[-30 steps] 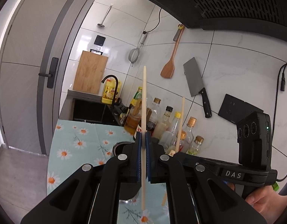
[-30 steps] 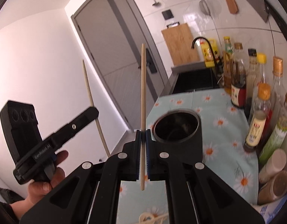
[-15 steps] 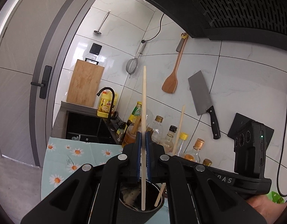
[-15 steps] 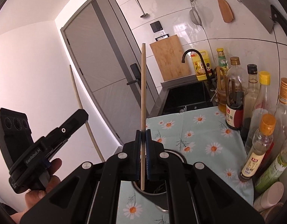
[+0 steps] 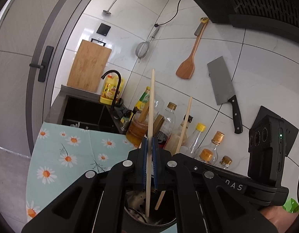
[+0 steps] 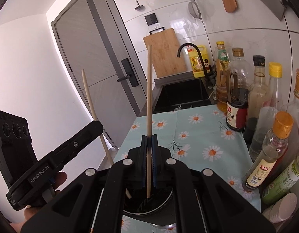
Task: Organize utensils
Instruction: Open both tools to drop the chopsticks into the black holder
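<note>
Both chopsticks' (image 5: 151, 104) tips have now entered the holder (image 5: 134, 211).

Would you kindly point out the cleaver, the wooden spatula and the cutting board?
cleaver (image 5: 220, 81), left wrist view, on the blade.
wooden spatula (image 5: 186, 69), left wrist view, on the head.
cutting board (image 6: 165, 52), right wrist view, on its face.

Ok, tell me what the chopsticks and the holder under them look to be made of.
Chopsticks: probably bamboo or light wood, judging by the pale tan colour and dull, unvarnished look. Holder: likely metal; its inner wall is grey, faintly shiny and punched with small holes. The outside looks dark, so it may be coated.
</note>
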The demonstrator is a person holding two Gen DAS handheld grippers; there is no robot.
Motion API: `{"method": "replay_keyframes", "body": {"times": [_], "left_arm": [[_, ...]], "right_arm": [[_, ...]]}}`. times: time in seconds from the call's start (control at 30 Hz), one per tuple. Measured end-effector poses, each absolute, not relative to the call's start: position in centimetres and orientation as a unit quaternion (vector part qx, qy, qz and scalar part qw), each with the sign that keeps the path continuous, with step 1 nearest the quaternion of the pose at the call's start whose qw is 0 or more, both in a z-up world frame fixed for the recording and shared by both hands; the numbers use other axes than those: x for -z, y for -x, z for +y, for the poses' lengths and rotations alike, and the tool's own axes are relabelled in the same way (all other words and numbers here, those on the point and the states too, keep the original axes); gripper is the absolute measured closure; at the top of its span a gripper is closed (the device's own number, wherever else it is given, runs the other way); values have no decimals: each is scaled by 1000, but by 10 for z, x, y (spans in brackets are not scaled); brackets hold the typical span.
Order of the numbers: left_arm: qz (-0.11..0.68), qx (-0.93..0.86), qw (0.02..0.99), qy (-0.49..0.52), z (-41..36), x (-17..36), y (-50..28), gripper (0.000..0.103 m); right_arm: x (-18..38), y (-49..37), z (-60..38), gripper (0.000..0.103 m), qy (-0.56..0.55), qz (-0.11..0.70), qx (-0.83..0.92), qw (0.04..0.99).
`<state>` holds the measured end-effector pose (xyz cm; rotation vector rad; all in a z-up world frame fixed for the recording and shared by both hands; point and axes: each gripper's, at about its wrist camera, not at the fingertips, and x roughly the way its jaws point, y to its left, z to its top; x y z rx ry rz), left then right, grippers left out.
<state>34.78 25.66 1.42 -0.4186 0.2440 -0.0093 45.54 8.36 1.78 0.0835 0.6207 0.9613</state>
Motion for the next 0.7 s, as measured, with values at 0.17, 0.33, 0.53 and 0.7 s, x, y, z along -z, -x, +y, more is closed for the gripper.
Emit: {"method": "replay_keyframes", "body": {"times": [0.17,0.33,0.53,0.7], "left_arm": [[142,13,967,214,255,-8,-350,91],[135,17,966,221,254,-10,-340,74],[122,15,968,217,254,-22,-323,74],[111,12,971,210,251,-29,-302,74]], "right_arm": [[-13,-455,84,73,-35,308,-450,838],[-13,-453,76,73,-49,316,-444,837],[-21,-444,67,73,-57,314,-447,836],[-30,-430,57,73,-72,310,-458,830]]}}
